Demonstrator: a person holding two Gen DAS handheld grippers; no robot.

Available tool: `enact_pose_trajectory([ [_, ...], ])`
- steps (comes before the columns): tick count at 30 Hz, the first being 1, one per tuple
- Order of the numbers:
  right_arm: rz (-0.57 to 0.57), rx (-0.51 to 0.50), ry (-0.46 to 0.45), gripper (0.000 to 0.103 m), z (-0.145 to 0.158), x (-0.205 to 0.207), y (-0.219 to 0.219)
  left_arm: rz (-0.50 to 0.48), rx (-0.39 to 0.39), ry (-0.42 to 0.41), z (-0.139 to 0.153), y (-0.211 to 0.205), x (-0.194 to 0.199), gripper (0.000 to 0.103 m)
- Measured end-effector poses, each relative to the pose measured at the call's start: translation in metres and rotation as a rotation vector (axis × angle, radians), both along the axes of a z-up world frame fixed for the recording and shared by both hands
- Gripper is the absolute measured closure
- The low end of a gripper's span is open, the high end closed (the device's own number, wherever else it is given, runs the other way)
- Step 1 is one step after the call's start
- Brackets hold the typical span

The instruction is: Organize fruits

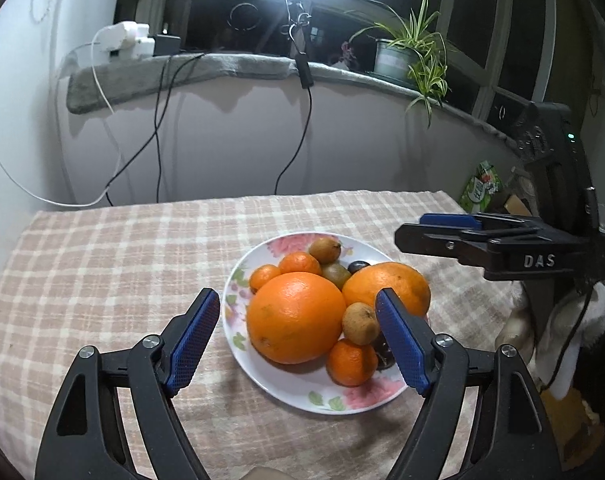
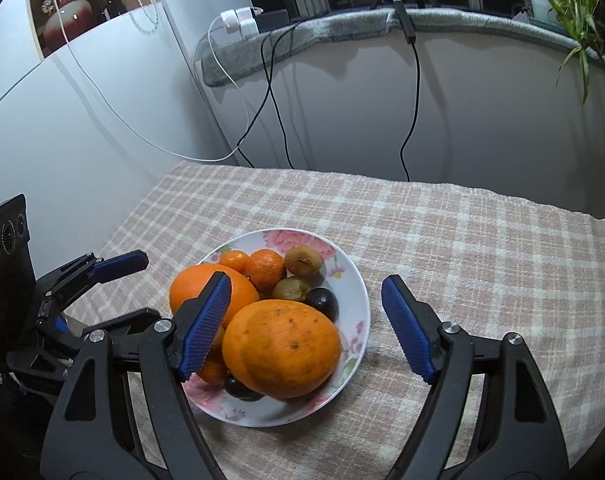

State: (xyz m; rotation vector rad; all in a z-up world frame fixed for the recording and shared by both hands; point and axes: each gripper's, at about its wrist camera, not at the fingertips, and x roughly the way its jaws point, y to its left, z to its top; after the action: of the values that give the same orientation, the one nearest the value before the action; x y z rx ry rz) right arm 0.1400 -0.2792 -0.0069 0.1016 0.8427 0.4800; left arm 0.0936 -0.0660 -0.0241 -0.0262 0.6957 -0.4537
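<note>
All fruit is seen piled on the floral plate (image 1: 238, 276), nothing left on the table (image 1: 102, 264), as the left claw (image 1: 298, 336) and right claw (image 2: 306, 324) are held spread and empty.

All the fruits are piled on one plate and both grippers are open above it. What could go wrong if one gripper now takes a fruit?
1. The small kiwi leans on the two big oranges; lifting either orange may let it roll off the plate.
2. The right gripper and left gripper both hang over the same pile, so they could collide.
3. The dark plums look soft; hard squeezing may bruise them.
</note>
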Motion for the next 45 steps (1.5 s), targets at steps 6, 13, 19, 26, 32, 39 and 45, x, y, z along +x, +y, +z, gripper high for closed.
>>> enact_pose_trajectory([
  [6,-0.037,-0.007,-0.061,0.023,0.004,-0.017,0.003,-0.005,-0.002,0.009,-0.001,0.0,-0.004,0.022],
  [13,-0.095,-0.051,-0.106,0.023,0.008,-0.038,0.009,0.04,0.042,0.013,-0.001,0.0,-0.012,0.022],
  [19,-0.188,-0.085,-0.147,0.001,0.014,-0.055,0.007,0.085,0.047,0.006,0.001,0.006,-0.021,0.022],
  [26,-0.255,-0.128,-0.184,0.0,0.019,-0.071,0.005,0.12,0.056,0.005,0.0,0.014,-0.03,0.022],
  [32,-0.286,-0.128,-0.191,0.0,0.02,-0.081,0.003,0.137,0.059,0.0,0.001,0.017,-0.033,0.022],
  [39,-0.281,-0.136,-0.195,0.0,0.02,-0.086,0.005,0.136,0.056,-0.008,0.005,0.015,-0.04,0.022],
  [45,-0.279,-0.142,-0.205,0.0,0.022,-0.09,0.006,0.133,0.062,-0.019,0.009,0.01,-0.044,0.022],
])
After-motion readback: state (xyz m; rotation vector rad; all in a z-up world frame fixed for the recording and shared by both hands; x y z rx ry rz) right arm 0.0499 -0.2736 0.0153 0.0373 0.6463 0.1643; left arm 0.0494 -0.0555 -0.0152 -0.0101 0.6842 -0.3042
